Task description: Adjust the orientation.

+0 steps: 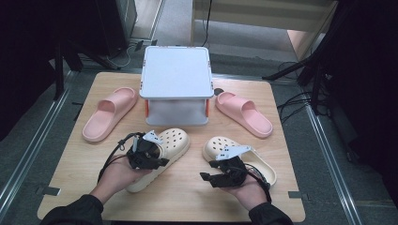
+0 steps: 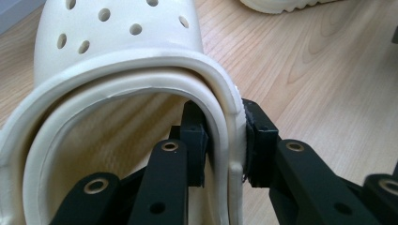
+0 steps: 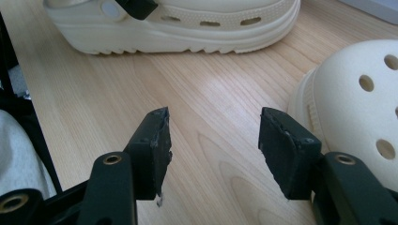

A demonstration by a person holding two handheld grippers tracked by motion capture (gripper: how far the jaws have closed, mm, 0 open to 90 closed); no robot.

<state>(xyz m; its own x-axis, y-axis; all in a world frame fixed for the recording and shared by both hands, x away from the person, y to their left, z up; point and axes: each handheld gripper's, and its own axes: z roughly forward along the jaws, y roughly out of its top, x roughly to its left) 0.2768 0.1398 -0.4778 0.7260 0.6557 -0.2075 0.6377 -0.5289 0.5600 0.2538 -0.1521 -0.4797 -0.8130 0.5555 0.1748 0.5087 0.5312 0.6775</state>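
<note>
Two cream clogs lie on the wooden table (image 1: 187, 197). The left clog (image 1: 176, 138) has my left gripper (image 1: 158, 159) at its heel opening. In the left gripper view the jaws straddle the clog's side wall (image 2: 225, 117), one pad (image 2: 195, 140) inside and one outside. The pads sit right beside the wall and it looks unsqueezed, so my left gripper (image 2: 225, 140) is open. My right gripper (image 1: 207, 171) hovers left of the right clog (image 1: 263, 168). It (image 3: 213, 150) stands open over bare wood, with that clog's toe (image 3: 356, 93) just to its right.
A white box-like stand (image 1: 176, 72) sits at the table's back middle. A pink slide (image 1: 108, 112) lies to its left and another (image 1: 244, 112) to its right. The person's hands and dark sleeves enter from the front edge. Bare wood lies between the clogs.
</note>
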